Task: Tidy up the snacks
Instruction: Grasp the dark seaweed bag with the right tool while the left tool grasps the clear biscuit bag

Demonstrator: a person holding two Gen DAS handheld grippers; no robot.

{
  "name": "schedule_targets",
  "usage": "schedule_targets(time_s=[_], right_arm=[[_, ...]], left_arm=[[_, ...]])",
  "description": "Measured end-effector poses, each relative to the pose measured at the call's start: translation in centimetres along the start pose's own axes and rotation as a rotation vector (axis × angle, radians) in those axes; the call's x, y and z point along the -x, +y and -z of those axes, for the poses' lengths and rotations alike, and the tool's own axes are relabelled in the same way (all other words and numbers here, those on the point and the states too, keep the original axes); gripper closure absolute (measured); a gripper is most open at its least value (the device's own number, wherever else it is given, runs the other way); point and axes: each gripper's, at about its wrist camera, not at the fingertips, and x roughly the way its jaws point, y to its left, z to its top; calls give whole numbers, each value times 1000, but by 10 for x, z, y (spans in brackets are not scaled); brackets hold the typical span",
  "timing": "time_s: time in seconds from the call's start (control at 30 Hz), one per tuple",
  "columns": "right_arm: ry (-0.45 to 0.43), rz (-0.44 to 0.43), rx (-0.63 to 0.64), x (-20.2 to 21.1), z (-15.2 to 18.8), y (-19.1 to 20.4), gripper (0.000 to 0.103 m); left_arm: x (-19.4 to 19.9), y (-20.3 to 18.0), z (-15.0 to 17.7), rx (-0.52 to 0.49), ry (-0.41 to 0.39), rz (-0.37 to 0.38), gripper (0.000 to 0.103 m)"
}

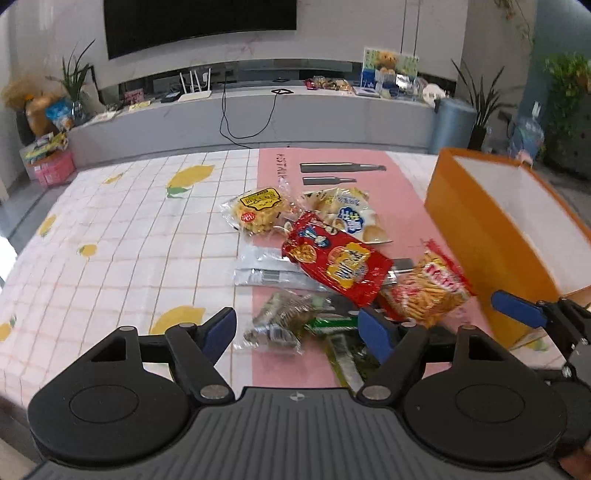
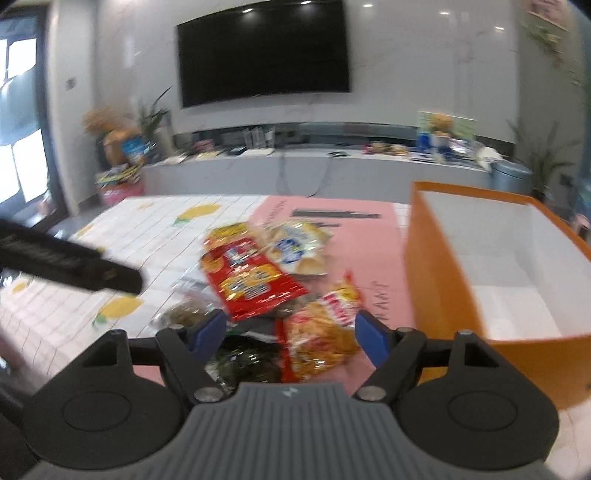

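The red snack bag (image 1: 338, 264) hides most of the silver packets (image 1: 266, 267) beneath.

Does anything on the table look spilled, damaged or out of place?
Nothing looks spilled or torn. The snack packets lie in an untidy, overlapping heap on the pink mat, while the orange box beside them appears empty.

Room: pale grey wall (image 1: 369, 29) carrying a large dark TV screen (image 1: 199, 26), off. Below the TV screen, a long low grey console (image 1: 258, 110) runs the width of the wall; a white router (image 1: 195, 86) and a black cable (image 1: 240, 122) sit on it, under the screen. Potted plants (image 1: 75, 79) left of the TV screen, more right (image 1: 484, 107). Window (image 2: 18, 122) far left of the screen, bright daylight. Ceiling spots reflect above it.
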Motion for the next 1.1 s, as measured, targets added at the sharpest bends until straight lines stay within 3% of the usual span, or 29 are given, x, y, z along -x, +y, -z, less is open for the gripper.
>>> schedule_targets(time_s=[0.2, 0.33, 0.43, 0.57, 0.67, 0.77, 0.9, 1.1], right_arm=[[117, 27, 110, -42, 12, 19, 31], [185, 18, 71, -63, 18, 18, 31], [207, 8, 57, -73, 22, 19, 30], [204, 4, 45, -81, 25, 21, 21], [183, -4, 39, -83, 27, 21, 20], [173, -14, 27, -82, 29, 18, 25], [157, -11, 52, -79, 29, 20, 45], [150, 6, 53, -74, 32, 22, 49]], left_arm=[[-40, 1, 1, -71, 74, -14, 27], [-61, 10, 5, -50, 82, -29, 27], [-76, 17, 8, -43, 90, -22, 27], [-91, 24, 15, -36, 116, -4, 27], [-103, 33, 19, 23, 136, 9, 22], [-107, 38, 19, 76, 159, 39, 24], [-108, 36, 21, 83, 140, 20, 32], [-111, 29, 17, 30, 150, -1, 36]])
